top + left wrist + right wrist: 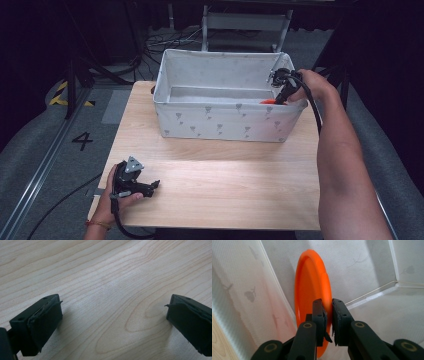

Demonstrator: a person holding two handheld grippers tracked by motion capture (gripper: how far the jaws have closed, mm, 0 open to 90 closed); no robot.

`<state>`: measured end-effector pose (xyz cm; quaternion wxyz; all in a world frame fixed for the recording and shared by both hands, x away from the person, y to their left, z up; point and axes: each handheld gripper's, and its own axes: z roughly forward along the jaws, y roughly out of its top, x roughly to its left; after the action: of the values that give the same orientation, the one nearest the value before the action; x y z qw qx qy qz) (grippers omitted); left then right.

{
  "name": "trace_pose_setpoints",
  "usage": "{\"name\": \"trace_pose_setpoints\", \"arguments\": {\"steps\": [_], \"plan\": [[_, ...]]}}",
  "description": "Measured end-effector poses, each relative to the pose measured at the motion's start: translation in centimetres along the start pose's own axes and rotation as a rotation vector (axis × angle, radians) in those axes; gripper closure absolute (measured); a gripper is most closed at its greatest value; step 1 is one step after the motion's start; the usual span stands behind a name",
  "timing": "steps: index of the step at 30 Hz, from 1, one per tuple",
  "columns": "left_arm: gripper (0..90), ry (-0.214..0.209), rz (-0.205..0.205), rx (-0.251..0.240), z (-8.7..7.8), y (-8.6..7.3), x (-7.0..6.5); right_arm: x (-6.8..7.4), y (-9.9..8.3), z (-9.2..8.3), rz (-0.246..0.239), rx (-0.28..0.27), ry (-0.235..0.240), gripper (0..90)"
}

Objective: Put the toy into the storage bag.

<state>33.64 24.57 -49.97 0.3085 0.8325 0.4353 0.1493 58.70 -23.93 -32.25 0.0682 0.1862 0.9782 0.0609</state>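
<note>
An orange plate [312,287] stands on edge inside a white fabric bin [220,122], leaning at the bin's right end near its front wall; in the high view only a sliver of orange [267,101] peeks over the rim there. The right gripper [328,315] reaches down into that corner, and its two black jaws are clamped on the plate's rim, nearly together with the thin orange edge between them. The right hand [312,82] holds it just above the bin's right rim. The bin, printed with small grey motifs, sits along the far edge of the wooden tabletop [225,185], towards the right. Well apart from it, near the tabletop's front left corner, the left hand [112,200] rests the left gripper [150,187] low over bare wood, its jaws spread wide with nothing between them.
</note>
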Motion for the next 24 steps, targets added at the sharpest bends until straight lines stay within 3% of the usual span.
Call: {"name": "trace_pose_setpoints", "arguments": {"steps": [8,11,22,23,24], "plan": [[0.6,-0.001,0.001,0.000,0.0,0.0,0.0,0.4,-0.3,-0.3,0.007,-0.017,-0.010,79.1],[0.7,-0.005,0.002,0.000,0.0,0.0,0.0,0.5,-0.7,-0.7,0.046,-0.103,-0.015,79.2],[1.3,-0.007,0.001,0.000,-0.1,-0.1,0.0,1.6,-1.3,-1.8,0.083,-0.277,-0.030,68.6],[1.3,-0.005,0.003,-0.002,-0.1,-0.1,0.0,1.9,-1.5,-1.9,0.103,-0.327,-0.033,59.4],[1.3,-0.007,0.000,-0.001,-0.1,-0.1,0.0,2.0,-1.5,-2.0,0.114,-0.339,-0.036,57.2]]}}
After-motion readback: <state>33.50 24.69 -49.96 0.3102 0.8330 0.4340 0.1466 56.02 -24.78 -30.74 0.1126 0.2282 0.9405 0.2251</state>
